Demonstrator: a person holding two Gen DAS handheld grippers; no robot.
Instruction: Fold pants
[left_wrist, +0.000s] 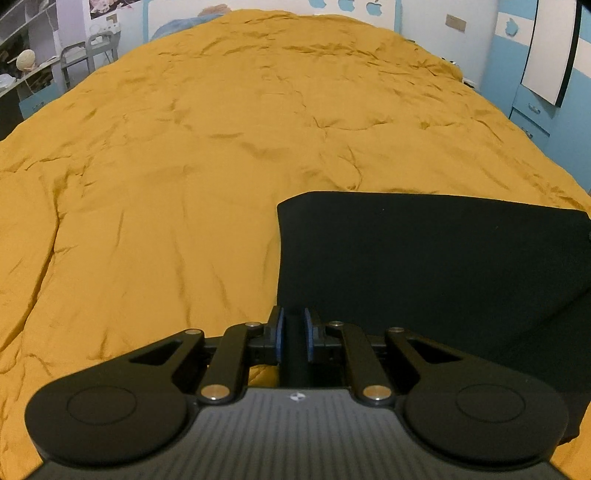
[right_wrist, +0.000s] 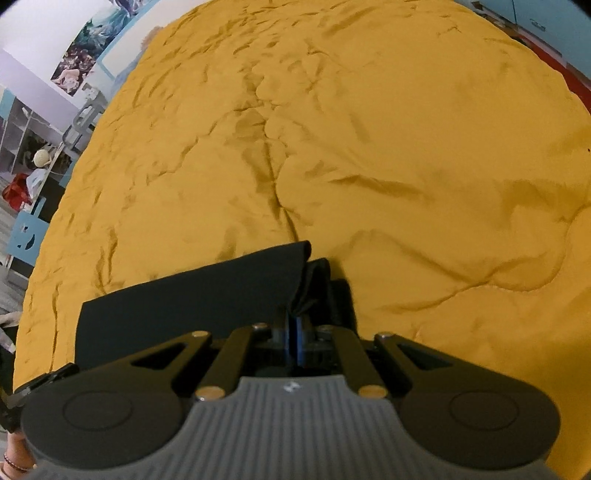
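Observation:
The black pants (left_wrist: 424, 258) lie in a flat folded panel on the mustard bedspread (left_wrist: 184, 166), at the near right of the left wrist view. My left gripper (left_wrist: 294, 332) is shut on the pants' near left edge, dark cloth pinched between its blue pads (left_wrist: 279, 332). In the right wrist view the pants (right_wrist: 192, 299) spread left of centre, with several folded layers bunched at their right end. My right gripper (right_wrist: 294, 341) is shut on that bunched end, its blue pads almost together.
The mustard bedspread (right_wrist: 369, 147) covers the whole bed and is wrinkled. Shelves and a grey chair (left_wrist: 85, 55) stand past the far left edge. A blue wall with drawers (left_wrist: 532, 110) runs along the right side.

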